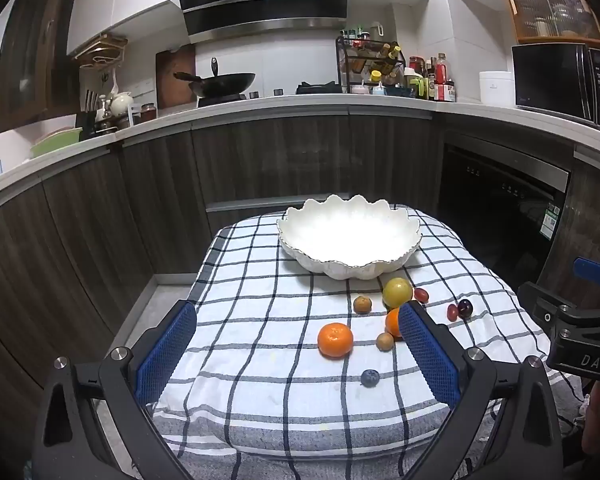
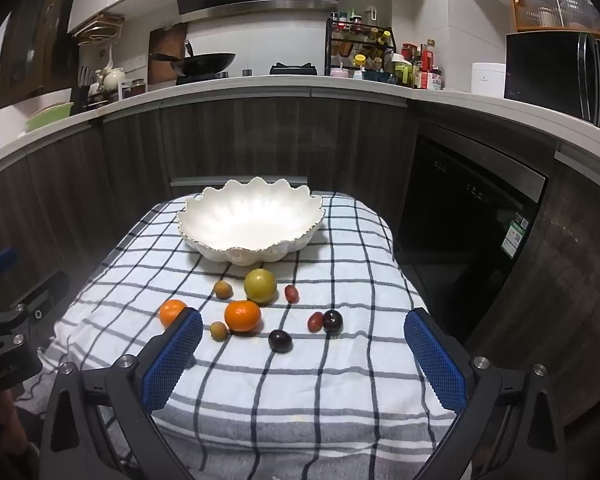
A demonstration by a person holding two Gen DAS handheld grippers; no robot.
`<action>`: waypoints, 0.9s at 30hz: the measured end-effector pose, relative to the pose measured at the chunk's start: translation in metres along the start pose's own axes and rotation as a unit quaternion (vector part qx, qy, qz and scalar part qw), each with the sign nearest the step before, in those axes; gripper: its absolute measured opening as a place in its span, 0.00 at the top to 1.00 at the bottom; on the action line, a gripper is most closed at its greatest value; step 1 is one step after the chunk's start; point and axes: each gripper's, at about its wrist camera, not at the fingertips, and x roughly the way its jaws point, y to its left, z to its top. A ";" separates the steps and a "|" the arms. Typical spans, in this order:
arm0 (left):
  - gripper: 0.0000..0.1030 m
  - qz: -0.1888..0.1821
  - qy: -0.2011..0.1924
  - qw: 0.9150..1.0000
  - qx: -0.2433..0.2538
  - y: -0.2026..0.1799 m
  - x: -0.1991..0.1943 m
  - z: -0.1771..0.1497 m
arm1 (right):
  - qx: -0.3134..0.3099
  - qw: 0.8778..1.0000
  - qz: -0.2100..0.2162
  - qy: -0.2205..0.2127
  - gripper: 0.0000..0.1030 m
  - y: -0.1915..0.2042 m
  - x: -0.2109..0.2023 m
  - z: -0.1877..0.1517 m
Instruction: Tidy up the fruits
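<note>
Right wrist view: right gripper (image 2: 302, 334) spread wide, empty, above checked cloth (image 2: 340, 380); fruits lie loose just ahead, dark grape (image 2: 280, 340) nearest, white bowl (image 2: 204, 216) beyond them; left gripper (image 1: 296, 328) likewise wide, empty.

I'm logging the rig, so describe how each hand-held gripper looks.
The left hand-held gripper and the right hand-held gripper look alike: a black angular frame with silver round bolts at the joints, and two long fingers faced with blue mesh-textured pads. In the left view, the right gripper's black body shows white letters "DAS" and a blue part above.
</note>
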 end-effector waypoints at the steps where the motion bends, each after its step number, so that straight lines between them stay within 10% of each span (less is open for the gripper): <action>1: 0.00 0.001 0.001 1.000 0.000 0.000 0.000 0.000 | -0.001 1.000 -0.001 -0.004 0.01 0.000 0.000 0.000; 27: 0.00 -0.004 0.019 1.000 -0.001 0.001 0.005 -0.003 | -0.005 1.000 -0.001 -0.003 0.01 0.001 -0.002 0.000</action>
